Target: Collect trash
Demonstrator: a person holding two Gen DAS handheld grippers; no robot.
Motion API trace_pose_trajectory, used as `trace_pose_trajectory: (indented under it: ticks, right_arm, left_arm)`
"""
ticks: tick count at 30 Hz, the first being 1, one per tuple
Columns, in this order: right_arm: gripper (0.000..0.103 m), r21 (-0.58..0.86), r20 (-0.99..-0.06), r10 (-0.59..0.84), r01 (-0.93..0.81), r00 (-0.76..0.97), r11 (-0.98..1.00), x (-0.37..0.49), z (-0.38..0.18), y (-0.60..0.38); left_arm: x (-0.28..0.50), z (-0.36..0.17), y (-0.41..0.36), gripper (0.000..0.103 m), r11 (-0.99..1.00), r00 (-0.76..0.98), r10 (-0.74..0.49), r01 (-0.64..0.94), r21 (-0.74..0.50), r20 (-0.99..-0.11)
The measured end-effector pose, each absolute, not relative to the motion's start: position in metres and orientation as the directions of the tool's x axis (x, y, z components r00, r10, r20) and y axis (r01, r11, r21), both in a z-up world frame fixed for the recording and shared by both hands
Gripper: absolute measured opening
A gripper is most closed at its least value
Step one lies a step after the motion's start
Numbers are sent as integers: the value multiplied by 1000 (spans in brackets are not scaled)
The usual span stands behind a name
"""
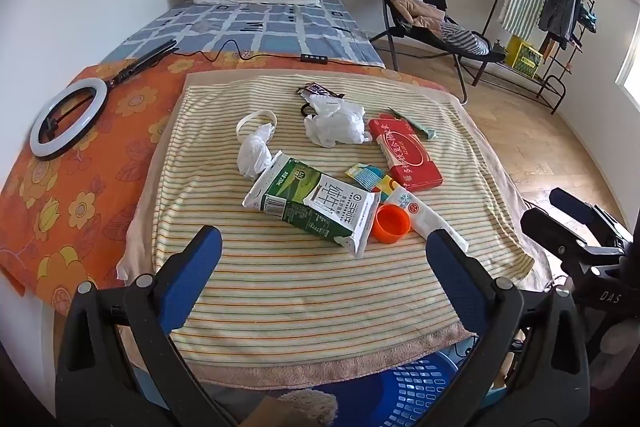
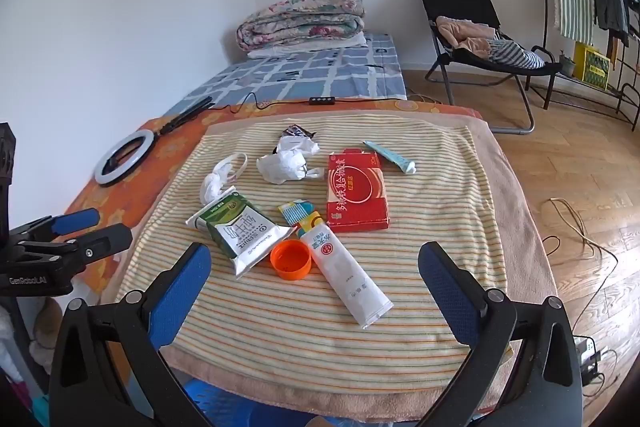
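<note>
Left wrist view first: the left gripper [image 1: 324,259] is hovering over the near part of the striped towel [image 1: 320,291], tilted down, jaws spread wide with nothing between them. The trash is all sitting mid-towel: milk carton [image 1: 312,209] just past the jaws, orange cap [image 1: 391,223] touching its right end, white tube [image 1: 424,215] beside that, red box [image 1: 404,153] further right, crumpled tissues [image 1: 336,125] toward the far side. Plenty of bare towel along the near edge and left side. A blue basket [image 1: 408,387] is peeking out below the near edge. The right gripper [image 1: 576,223] is poking in at the right.

Right wrist view: the right gripper [image 2: 316,287] is also pointing down, jaws released and empty, hanging over the white tube [image 2: 346,279] and orange cap [image 2: 291,259]. The towel's right strip is lying open, with wood floor [image 2: 560,167] beyond it.
</note>
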State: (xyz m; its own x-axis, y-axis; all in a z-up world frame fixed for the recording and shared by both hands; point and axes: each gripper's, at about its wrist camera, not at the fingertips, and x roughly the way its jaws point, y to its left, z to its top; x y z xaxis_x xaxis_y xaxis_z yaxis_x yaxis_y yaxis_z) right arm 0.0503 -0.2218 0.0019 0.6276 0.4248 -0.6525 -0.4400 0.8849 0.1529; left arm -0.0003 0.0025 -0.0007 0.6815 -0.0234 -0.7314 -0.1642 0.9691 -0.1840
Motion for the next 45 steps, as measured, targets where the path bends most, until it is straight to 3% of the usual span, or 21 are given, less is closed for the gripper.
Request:
trace_pose_trajectory:
  ticks: [45]
  right_arm:
    - [103, 176, -665, 429, -430, 611, 886, 53, -6, -228]
  left_arm:
    - [1, -7, 1, 103, 973, 675, -6, -167, -161, -737]
